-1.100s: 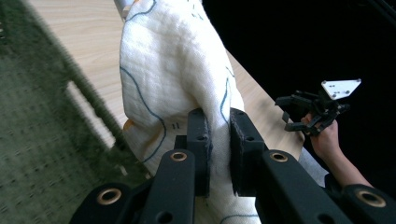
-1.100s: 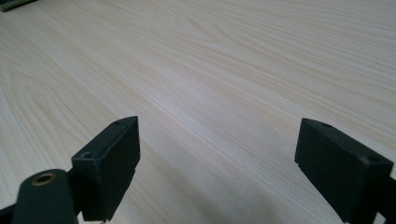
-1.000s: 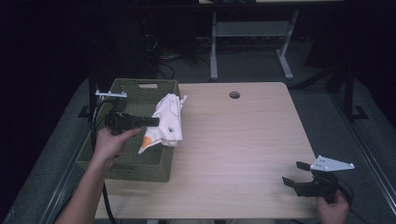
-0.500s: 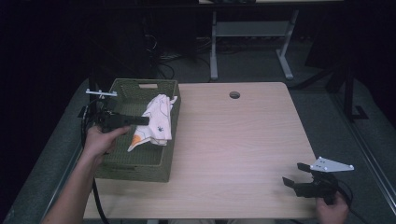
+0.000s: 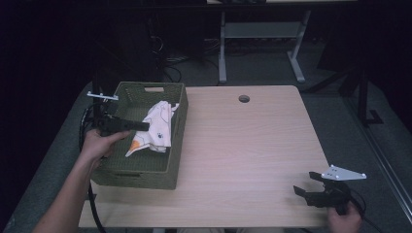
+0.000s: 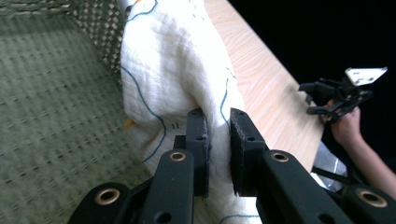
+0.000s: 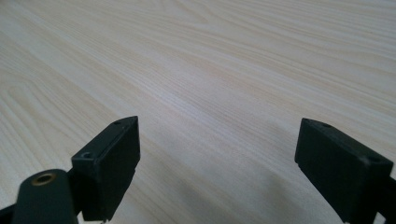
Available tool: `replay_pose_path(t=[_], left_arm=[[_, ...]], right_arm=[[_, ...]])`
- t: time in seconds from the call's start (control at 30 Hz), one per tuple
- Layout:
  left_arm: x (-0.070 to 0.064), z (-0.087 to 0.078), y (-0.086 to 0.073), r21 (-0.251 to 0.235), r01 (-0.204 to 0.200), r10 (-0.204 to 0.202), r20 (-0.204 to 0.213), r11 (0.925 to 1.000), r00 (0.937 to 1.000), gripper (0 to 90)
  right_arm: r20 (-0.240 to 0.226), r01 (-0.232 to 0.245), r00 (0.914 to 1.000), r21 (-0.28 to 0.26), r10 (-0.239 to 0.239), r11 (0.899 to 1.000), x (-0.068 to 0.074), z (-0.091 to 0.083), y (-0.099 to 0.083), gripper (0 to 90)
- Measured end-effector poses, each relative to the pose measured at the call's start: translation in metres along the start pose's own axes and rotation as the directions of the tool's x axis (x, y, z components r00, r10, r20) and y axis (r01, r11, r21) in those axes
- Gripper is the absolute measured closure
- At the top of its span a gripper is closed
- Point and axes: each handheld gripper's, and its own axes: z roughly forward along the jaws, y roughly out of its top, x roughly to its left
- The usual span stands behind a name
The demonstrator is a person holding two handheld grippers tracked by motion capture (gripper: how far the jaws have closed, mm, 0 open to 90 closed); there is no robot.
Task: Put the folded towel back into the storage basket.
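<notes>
1. Here, the left claw [image 6: 217, 140] is pinching a fold of the white cloth [image 6: 177, 79] between its two black jaws, as the left gripper view shows.
2. The cloth, white with thin blue lines and a touch of orange, hangs from that claw inside the green woven basket [image 5: 145, 167], against the basket's right-hand wall.
3. In the high view the left claw [image 5: 141, 126] reaches in over the basket's left rim, and the cloth [image 5: 153, 128] droops from its tip toward the basket floor.
4. The basket stands on the left part of the pale wooden desk [image 5: 243, 150].
5. The right claw [image 5: 303, 184] sits low over the desk's near right corner, well apart from the basket.
6. Its jaws are spread wide with nothing between them; the right gripper view shows bare wood grain in the gap [image 7: 217, 154].
</notes>
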Motion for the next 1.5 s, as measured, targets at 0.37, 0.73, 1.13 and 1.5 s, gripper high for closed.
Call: replay_pose_path(t=[0.37,0.73,1.13,1.5], left_arm=[[0.015,-0.001,-0.003,0.078,-0.032,0.038,-0.082,0.9965,0.9959,80.6],[0.013,0.026,0.0,0.293,-0.121,0.22,-0.333,0.9484,0.9169,52.7],[0.004,0.03,0.0,0.301,-0.118,0.219,-0.328,0.9464,0.9189,52.5],[-0.003,0.031,-0.004,0.25,-0.112,0.188,-0.302,0.9616,0.9346,51.1]], right_arm=[[0.007,0.002,1.0,-0.004,-0.002,1.0,-0.002,0.002,0.001,13.7],[0.008,0.004,1.0,-0.01,-0.003,1.0,-0.004,0.003,0.004,13.7],[-0.003,0.02,0.9998,-0.025,-0.02,0.999,-0.001,0.001,0.007,13.7],[-0.006,0.029,0.9995,-0.018,-0.029,0.999,0.001,0.001,0.008,13.7]])
